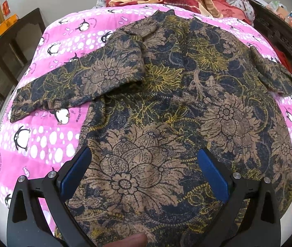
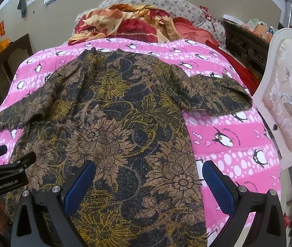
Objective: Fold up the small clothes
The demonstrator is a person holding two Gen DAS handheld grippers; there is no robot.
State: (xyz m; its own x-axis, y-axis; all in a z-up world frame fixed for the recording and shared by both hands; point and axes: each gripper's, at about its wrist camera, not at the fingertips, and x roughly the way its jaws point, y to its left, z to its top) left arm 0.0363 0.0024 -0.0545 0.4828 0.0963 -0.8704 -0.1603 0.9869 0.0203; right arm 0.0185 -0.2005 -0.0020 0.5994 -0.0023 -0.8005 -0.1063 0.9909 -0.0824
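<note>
Lying flat on the pink penguin-print quilt [image 2: 238, 160], the floral shirt [image 1: 166, 103] runs its long axis straight away from both tools, hem nearest them and collar at the far end by the heap of red and cream bedding [image 2: 129, 22]. Both sleeves are spread out sideways, the left sleeve [image 1: 73, 86] long and angled across the quilt, the right sleeve [image 2: 213, 94] reaching toward the white upholstered chair [image 2: 290, 103]. The left gripper [image 1: 143, 173] hovers over the hem's left half with its blue-padded jaws spread wide and nothing between them but cloth lying below; the right gripper [image 2: 149, 183] is equally wide apart and empty, straddling the shirt's right side edge, one finger over fabric and the other over bare quilt. Each tool is thus nearer its own side of the hem, which suits a fold taken either lengthwise or sleeve by sleeve. The cloth looks thin, woven and limp, printed with tan blossoms and mustard leaves on dark navy, mostly smooth with soft ripples near the shoulders; it should drape and slip rather than hold a crease
</note>
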